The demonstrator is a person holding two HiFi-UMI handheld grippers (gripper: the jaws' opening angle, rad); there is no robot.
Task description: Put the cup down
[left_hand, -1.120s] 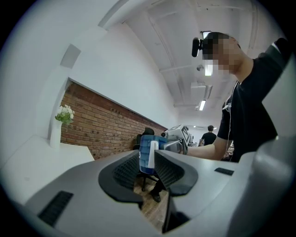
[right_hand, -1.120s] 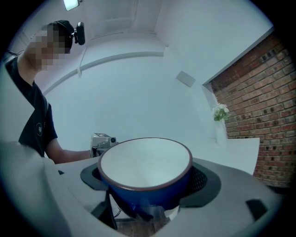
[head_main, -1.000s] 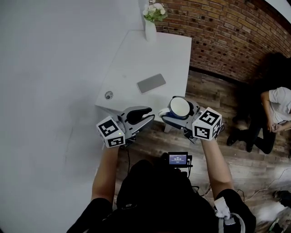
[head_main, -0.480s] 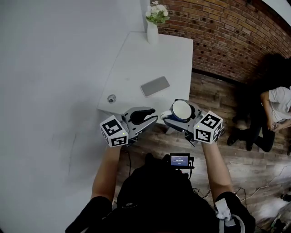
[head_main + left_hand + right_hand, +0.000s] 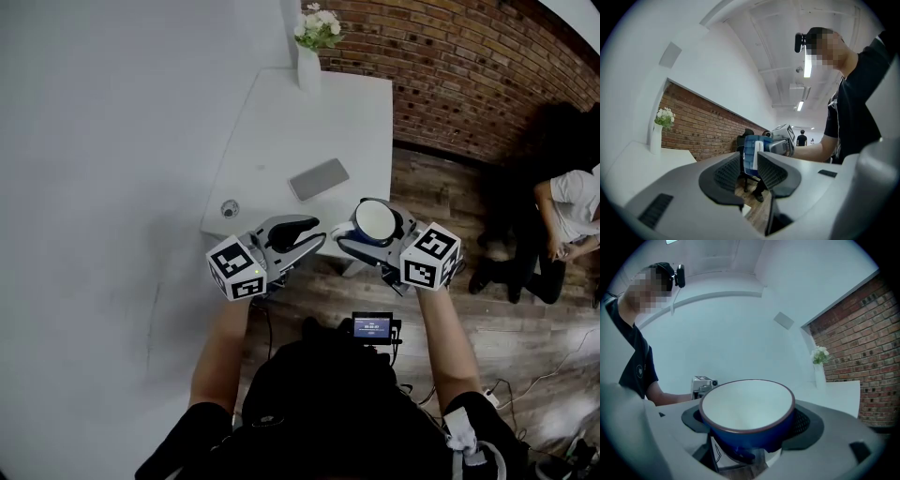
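Note:
A blue cup (image 5: pixel 373 220) with a white inside sits upright between the jaws of my right gripper (image 5: pixel 361 232), which is shut on it, just off the near edge of the white table (image 5: pixel 319 112). In the right gripper view the cup (image 5: pixel 747 411) fills the space between the jaws of that gripper (image 5: pixel 749 425). My left gripper (image 5: pixel 314 236) hangs level to the cup's left and points at it. Its jaws have just been opening and nothing is between them. In the left gripper view, the cup (image 5: pixel 750 157) shows past the gap in the left gripper (image 5: pixel 749 171).
On the table lie a grey phone (image 5: pixel 318 179) and a small round object (image 5: pixel 230 208); a white vase of flowers (image 5: pixel 309 47) stands at its far end. A brick wall (image 5: pixel 450 75) runs along the right. A person (image 5: pixel 562 225) sits on the wood floor (image 5: pixel 469 300).
Both grippers have drifted a little sideways together, the cup still in the right one. The left jaws stand slightly wider apart than before.

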